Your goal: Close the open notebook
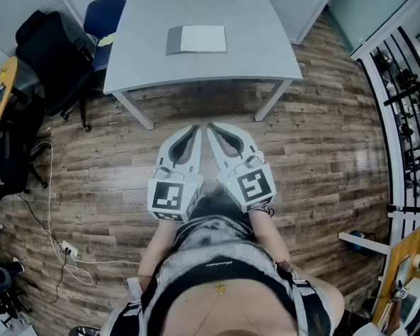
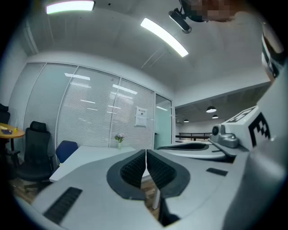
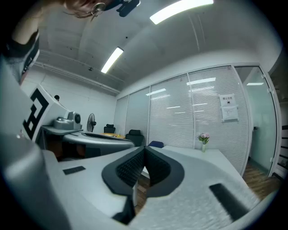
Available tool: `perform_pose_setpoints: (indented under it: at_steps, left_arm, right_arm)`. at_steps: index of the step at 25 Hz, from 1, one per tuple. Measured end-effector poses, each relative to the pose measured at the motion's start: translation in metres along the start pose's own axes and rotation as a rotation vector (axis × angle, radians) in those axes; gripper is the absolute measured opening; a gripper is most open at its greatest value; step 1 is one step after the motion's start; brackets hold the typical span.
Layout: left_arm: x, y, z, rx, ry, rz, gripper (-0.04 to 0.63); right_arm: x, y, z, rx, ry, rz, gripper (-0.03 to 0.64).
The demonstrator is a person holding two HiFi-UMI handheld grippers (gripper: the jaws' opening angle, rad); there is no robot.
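Well short of the table [image 1: 147,64], over wood floor: the person stands back with both claws held level, side by side in front of the body. Left gripper [image 1: 192,131] has its jaws pressed together, dark ribbed pads meeting, nothing between them. Right gripper [image 1: 213,130] likewise: jaws together, empty. The two tips sit close to each other, pointing toward the table.

Step in hand, as I judge it: the approach, before any contact. Closing has not begun.

Notebook [image 1: 196,39] lies flat near the middle of the tabletop, well apart from both grippers. From the head view it shows a narrow grey band at the left and a wider white area at the right. It sits square to the table edge, nothing else beside it. Whether the white is a page or a cover I cannot tell at this range. Neither gripper view shows it clearly.

Next move likely calls for stepping up to the table's near edge, then getting a tip under one side of the notebook to fold it over. A thin cover lying flat may be hard to catch.
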State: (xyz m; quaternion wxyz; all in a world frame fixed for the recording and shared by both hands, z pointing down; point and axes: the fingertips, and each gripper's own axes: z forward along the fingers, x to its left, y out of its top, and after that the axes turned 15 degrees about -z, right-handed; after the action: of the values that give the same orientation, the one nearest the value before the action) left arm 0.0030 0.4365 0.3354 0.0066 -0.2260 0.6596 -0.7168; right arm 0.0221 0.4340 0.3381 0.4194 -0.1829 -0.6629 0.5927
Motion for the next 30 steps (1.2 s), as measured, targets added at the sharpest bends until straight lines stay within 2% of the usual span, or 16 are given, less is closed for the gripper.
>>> perform_pose_setpoints:
  at_steps: [6,10,21,30]
  left_arm:
    - [0.002,0.0,0.003,-0.001,0.003,0.009,0.014]
    - [0.007,0.001,0.004,-0.007,0.014,0.0,0.015]
    - [0.016,-0.007,0.004,0.004,0.019,-0.03,0.038]
    - [0.023,-0.009,0.015,0.022,0.022,-0.027,0.038]
  right_arm:
    - [-0.002,0.002,0.001,0.002,-0.004,0.02,0.005]
    - [-0.003,0.001,0.004,0.009,0.011,0.029,0.046]
    - [0.0,-0.008,0.005,0.017,0.023,0.049,0.046]
    - [-0.008,-0.014,0.017,0.013,0.034,0.051,0.046]
